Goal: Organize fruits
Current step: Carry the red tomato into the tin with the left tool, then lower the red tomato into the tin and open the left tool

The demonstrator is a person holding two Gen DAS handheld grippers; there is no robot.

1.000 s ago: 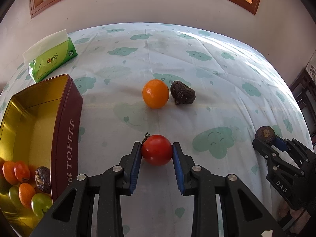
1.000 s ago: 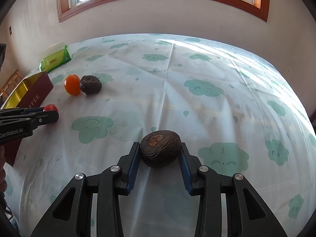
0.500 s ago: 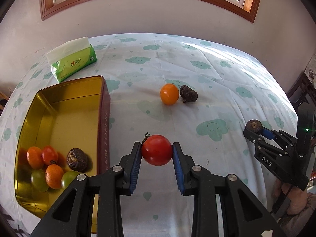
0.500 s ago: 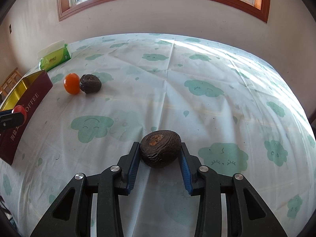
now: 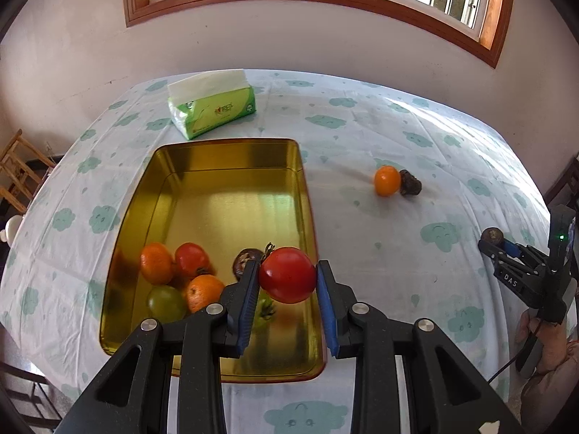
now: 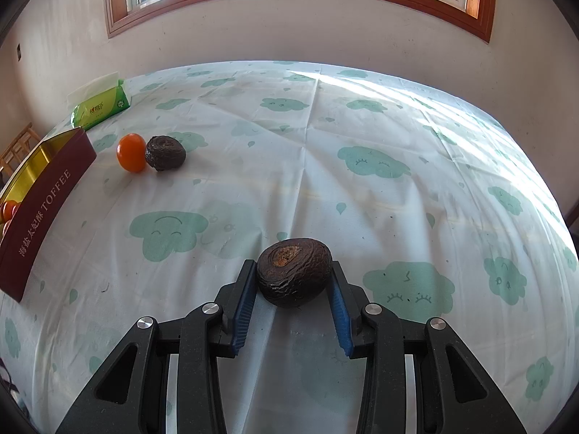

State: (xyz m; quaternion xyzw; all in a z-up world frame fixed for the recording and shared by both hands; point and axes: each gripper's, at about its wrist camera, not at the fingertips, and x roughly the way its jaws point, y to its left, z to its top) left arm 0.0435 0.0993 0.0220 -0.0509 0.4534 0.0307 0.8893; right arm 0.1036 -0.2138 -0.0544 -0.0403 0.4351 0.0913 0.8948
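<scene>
Left gripper [image 5: 287, 284], clamped on a round red tomato [image 5: 287, 275] above the gold rectangular tin [image 5: 231, 152], needed lowering beside the fruit inside the tin before release.

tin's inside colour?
Shiny gold inside the tin; its outer wall is dark maroon. The inside shows best in the left wrist view.

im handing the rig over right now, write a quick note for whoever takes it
Left gripper: shut on a red tomato, held above the near right part of the gold tin.
Right gripper: shut on a wrinkled brown fruit, low over the tablecloth.
Done: six fruits show in the tin, among them two oranges, a red tomato and a green grape.
Left: drop the tomato in, bring the brown fruit over, then collect the orange and the dark fruit touching it, out on the cloth right of the tin.
</scene>
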